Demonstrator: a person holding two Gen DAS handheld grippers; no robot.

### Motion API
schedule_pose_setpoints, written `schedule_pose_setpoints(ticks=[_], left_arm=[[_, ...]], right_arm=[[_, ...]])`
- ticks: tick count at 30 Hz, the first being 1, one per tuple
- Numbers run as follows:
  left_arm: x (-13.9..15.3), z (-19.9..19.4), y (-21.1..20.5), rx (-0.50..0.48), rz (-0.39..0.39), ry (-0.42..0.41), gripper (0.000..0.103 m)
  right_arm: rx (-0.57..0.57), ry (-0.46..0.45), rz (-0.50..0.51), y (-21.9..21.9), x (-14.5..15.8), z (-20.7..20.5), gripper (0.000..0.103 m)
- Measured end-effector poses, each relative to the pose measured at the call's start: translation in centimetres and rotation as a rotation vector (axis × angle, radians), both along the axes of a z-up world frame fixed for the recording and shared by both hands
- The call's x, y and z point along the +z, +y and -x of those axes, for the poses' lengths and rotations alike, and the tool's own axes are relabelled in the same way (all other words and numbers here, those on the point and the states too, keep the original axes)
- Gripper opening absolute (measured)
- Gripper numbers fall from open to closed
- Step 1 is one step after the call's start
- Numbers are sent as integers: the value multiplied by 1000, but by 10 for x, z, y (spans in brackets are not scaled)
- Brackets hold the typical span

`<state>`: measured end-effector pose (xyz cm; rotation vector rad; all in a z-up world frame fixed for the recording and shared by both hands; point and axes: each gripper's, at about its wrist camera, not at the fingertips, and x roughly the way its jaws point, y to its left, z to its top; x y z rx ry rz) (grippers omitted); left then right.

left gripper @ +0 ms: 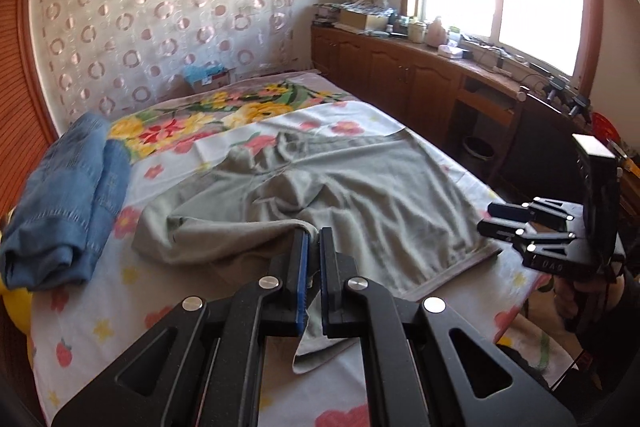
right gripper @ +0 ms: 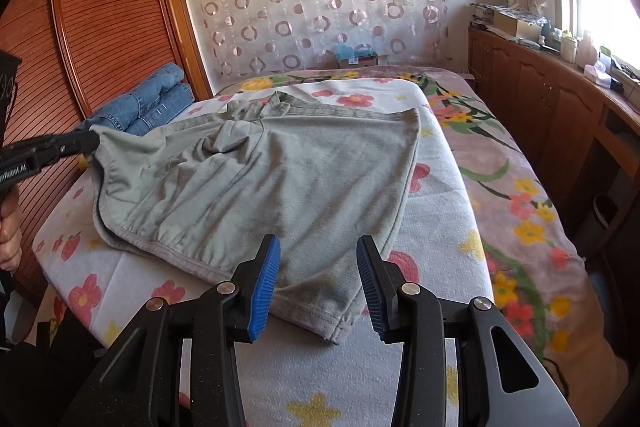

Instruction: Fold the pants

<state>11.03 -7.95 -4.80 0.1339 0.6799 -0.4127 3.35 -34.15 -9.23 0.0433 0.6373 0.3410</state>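
Left gripper point(left gripper: 314, 267) clamped on grey pants point(left gripper: 360, 195) hem, lifted. Right gripper point(right gripper: 318, 283) jaws apart over pant corner at 6 o'clock. Only the right wrist view showed the hand point(right gripper: 10, 227) on the left gripper's handle at 9 o'clock.

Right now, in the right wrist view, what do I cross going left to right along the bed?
left gripper clamped on the grey pants' edge → folded jeans → grey pants → flowered bedspread → wooden cabinets
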Motion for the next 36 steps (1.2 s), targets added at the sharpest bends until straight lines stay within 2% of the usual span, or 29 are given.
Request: schedule_pose_setpoints(ticks=[11, 20, 26, 28, 29, 31, 36], left_arm=[[31, -7, -71, -145, 1, -33, 6], [28, -5, -98, -178, -14, -2, 7], [23, -11, -84, -126, -32, -1, 35], [21, -12, -75, -108, -28, -4, 52], [21, -12, -72, -103, -24, -6, 56], [18, -14, -62, -81, -14, -8, 79], [3, -20, -45, -40, -16, 4, 81]], right_arm=[[-20, -15, -15, -13, -2, 12, 42], [-31, -16, -25, -21, -4, 18, 42], [-25, -15, -25, -15, -4, 15, 42], [-24, -16, -23, -13, -4, 14, 42], [-23, -15, -23, -12, -4, 13, 42], [-21, -14, -20, -9, -4, 10, 42], [-17, -12, -12, -6, -5, 2, 42]])
